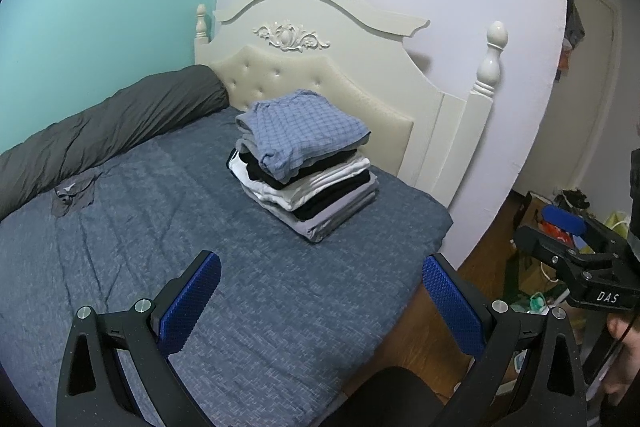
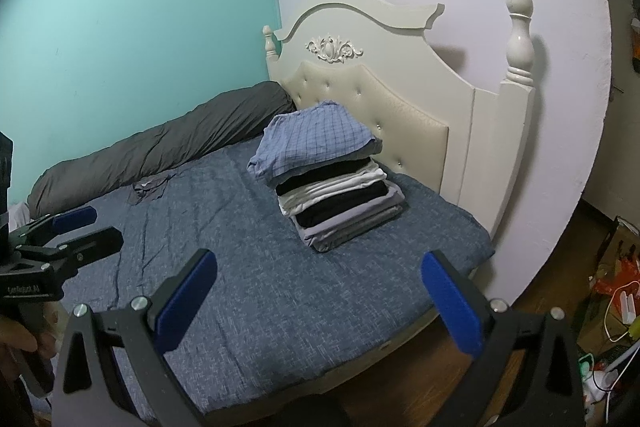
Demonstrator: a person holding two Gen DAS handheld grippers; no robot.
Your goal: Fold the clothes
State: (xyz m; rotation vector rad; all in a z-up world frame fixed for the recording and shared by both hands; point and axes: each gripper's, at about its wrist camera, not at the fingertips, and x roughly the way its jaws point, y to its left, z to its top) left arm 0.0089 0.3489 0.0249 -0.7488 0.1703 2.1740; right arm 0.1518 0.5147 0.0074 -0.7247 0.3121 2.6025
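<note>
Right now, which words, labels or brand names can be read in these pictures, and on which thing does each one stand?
"DAS": white letters on the black body of the right gripper, seen from the left wrist.
White print on the body of the left gripper, seen from the right wrist: too blurred to read.
Packages on the floor: print too small to read.
Stack of clothes: no text visible.

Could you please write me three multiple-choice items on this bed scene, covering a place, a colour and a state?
1. Where is the stack of folded clothes?
A. on the floor
B. on the bed near the headboard
C. on the grey duvet roll

2. What colour is the top garment?
A. blue checked
B. red
C. plain white

3. How is the left gripper?
A. shut on cloth
B. open, holding nothing
C. out of view

Answers: 1 B, the stack sits on the bed by the headboard. 2 A, blue grid pattern. 3 B, its fingers stand wide apart with nothing between them.
</note>
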